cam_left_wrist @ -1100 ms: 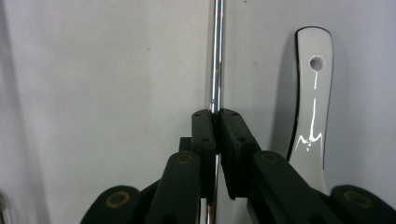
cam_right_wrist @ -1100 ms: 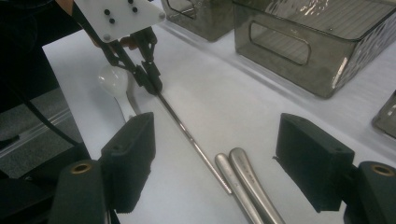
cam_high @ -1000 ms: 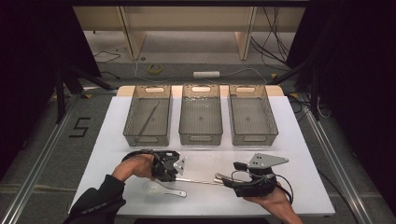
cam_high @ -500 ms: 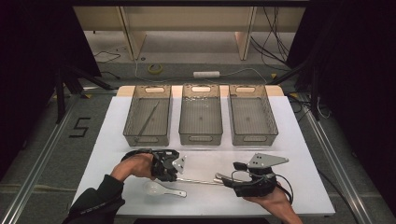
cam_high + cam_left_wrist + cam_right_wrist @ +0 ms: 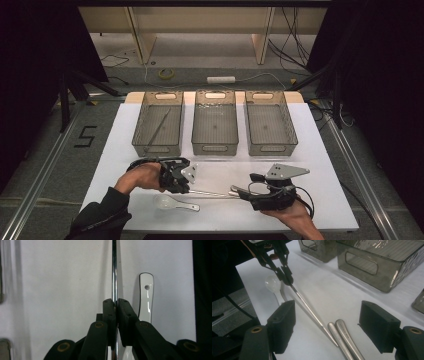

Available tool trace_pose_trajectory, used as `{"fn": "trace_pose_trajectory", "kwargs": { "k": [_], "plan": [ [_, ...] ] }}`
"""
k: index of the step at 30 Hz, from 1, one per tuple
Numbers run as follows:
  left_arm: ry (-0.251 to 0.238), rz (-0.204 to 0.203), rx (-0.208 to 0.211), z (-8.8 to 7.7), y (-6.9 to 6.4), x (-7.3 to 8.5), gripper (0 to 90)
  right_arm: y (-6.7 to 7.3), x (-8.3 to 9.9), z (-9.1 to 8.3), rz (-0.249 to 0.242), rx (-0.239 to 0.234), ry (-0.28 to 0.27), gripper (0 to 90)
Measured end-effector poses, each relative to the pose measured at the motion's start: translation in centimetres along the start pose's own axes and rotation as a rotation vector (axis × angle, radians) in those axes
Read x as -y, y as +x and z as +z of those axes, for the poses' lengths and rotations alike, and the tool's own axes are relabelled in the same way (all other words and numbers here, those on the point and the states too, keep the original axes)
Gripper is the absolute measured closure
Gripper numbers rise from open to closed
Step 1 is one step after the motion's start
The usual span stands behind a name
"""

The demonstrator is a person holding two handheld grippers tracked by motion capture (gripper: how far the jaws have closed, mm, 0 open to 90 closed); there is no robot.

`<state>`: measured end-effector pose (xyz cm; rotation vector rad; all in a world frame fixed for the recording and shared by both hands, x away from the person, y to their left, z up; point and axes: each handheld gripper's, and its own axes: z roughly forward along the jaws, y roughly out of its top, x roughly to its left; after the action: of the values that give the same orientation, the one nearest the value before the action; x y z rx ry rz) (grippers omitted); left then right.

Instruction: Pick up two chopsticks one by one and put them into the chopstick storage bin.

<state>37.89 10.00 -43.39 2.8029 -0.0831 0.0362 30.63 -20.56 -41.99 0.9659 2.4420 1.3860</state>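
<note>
A thin metal chopstick (image 5: 212, 193) (image 5: 309, 307) lies low over the white table near its front edge. My left gripper (image 5: 185, 187) (image 5: 117, 301) (image 5: 287, 275) is shut on one end of it, and the shaft (image 5: 114, 270) runs straight out from between the pads. My right gripper (image 5: 239, 190) (image 5: 330, 317) stands open at the chopstick's pointed end, which lies between its wide-apart pads untouched. Two rounded metal handle ends (image 5: 344, 336) rest on the table there too. A white ceramic spoon (image 5: 175, 202) (image 5: 146, 300) (image 5: 273, 282) lies beside the left gripper.
Three grey bins stand in a row at the back: left (image 5: 157, 149), middle (image 5: 215, 148), right (image 5: 272, 148). The left one holds a thin rod (image 5: 159, 127). The table's front edge is close below both hands. Cables and a power strip (image 5: 221, 79) lie on the floor beyond.
</note>
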Motion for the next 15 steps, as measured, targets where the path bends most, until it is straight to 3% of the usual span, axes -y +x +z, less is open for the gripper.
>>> {"fn": "trace_pose_trajectory", "kwargs": {
  "k": [6,11,15],
  "plan": [
    [-0.012,0.004,0.007,-0.7,-0.5,0.0,84.5,0.0,0.0,0.0,-0.001,0.0,0.002,30.3],
    [-0.048,-0.016,0.003,-1.6,-0.6,0.5,84.5,-0.1,0.0,0.0,0.005,0.001,0.0,30.3],
    [-0.105,-0.064,-0.054,-2.9,-0.3,1.1,84.5,-0.2,-0.1,-0.2,0.008,0.007,-0.019,30.3]
  ]
}}
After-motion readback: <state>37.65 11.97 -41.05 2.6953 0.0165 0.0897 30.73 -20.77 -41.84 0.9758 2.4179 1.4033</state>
